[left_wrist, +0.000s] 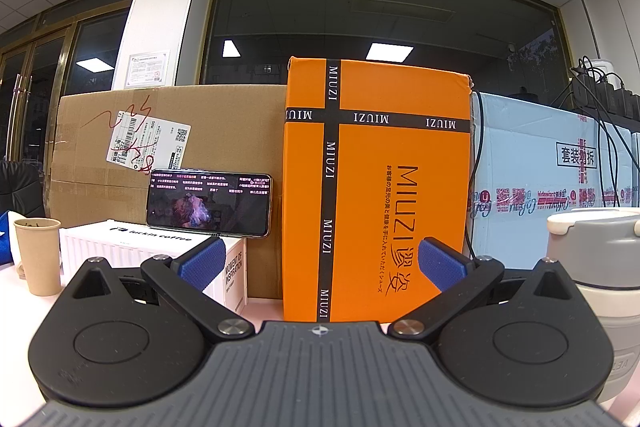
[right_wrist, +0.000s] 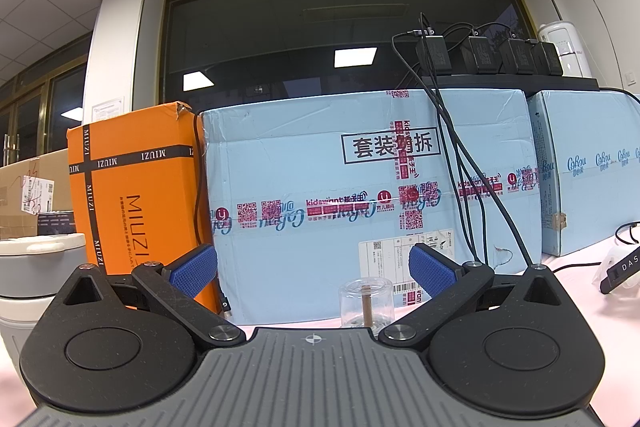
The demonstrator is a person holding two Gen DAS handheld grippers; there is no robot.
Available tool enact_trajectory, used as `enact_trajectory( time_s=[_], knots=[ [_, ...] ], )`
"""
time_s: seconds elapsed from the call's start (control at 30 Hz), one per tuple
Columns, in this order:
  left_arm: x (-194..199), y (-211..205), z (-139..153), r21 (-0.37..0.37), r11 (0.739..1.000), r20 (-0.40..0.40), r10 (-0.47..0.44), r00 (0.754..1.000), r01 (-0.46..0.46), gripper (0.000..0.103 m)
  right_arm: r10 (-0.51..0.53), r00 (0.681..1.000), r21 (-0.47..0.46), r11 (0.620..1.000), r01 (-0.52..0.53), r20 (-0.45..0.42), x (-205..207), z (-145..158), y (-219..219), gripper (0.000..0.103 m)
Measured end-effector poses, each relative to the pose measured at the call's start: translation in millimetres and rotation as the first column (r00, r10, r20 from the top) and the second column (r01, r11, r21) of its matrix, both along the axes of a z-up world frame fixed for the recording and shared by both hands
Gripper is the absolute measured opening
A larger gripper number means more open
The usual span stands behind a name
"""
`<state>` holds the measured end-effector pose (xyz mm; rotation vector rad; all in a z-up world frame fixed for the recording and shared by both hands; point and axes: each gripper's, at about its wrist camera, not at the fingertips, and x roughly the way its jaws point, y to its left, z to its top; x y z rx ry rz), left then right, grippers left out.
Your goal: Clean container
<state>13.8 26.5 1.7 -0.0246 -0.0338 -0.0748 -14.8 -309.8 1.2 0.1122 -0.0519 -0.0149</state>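
A grey and white insulated container with a cream lid [left_wrist: 596, 267] stands at the right edge of the left wrist view, and the same container [right_wrist: 36, 267] shows at the left edge of the right wrist view. My left gripper [left_wrist: 320, 263] is open, with nothing between its blue pads, facing the orange box. My right gripper [right_wrist: 314, 269] is open too. Just ahead of it, between the fingers and slightly right, stands a small clear glass jar [right_wrist: 366, 301] with a brown stick upright inside it.
An orange MIUZI box [left_wrist: 376, 187], a brown carton [left_wrist: 160, 147] and pale blue cartons [right_wrist: 360, 195] wall off the back. A phone [left_wrist: 208, 205] leans on a white coffee box [left_wrist: 152, 259]. A paper cup [left_wrist: 38, 255] stands left. Black cables [right_wrist: 472, 187] hang from chargers.
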Motion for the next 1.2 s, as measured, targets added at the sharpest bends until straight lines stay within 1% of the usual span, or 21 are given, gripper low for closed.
enact_trajectory(
  time_s=[1.2],
  knots=[
    [1.6, 2.3, 1.0, -0.003, 1.000, -0.004, 0.000, 1.000, 0.000, 0.103, 0.000, 1.000, 0.002, 1.000, 0.000, -0.001, -0.1, -0.3, -0.1, 0.103]
  ],
)
